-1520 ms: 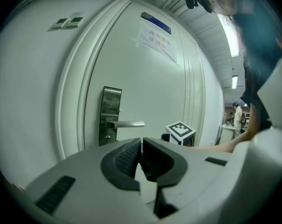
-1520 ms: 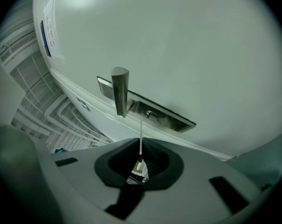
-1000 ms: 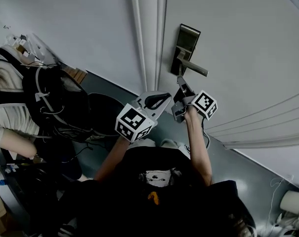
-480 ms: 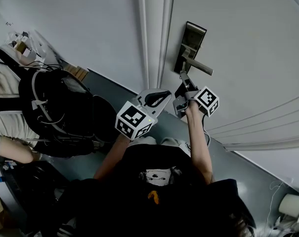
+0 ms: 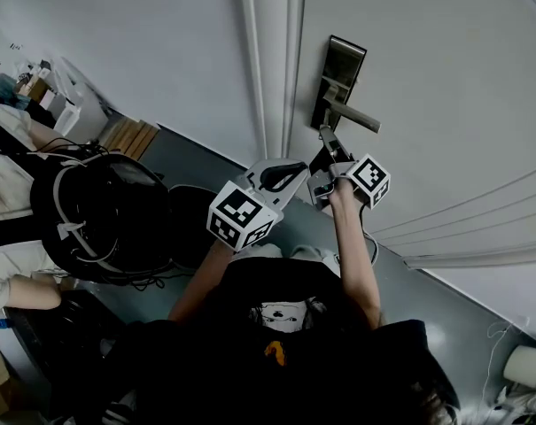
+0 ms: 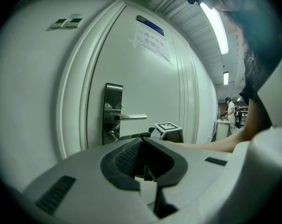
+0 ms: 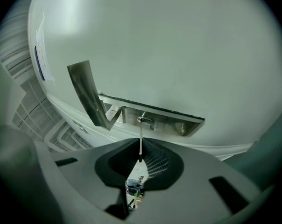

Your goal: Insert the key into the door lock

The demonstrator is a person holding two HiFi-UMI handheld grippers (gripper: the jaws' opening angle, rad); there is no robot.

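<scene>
Found the key (image 7: 140, 143) pinched in the right tongs (image 7: 141, 155), blade edge-on and aimed at the lock (image 7: 146, 121), tip at or just inside its keyhole; could not tell how deep. Found the left tongs (image 6: 144, 146) pressed together on nothing, below and left of the lock, clear of it. Judged the key light, stiff, thin and slick, likely to twist between the pads if pushed off-axis; best taken flat across the head, blade free and square to the lock. Noted a lever (image 5: 354, 116) just above the lock, a smooth pale door (image 5: 445, 69) around it, grey floor (image 5: 210, 162) below, and a person (image 5: 6, 268) with a black bag (image 5: 117, 215) well left of the lock.
</scene>
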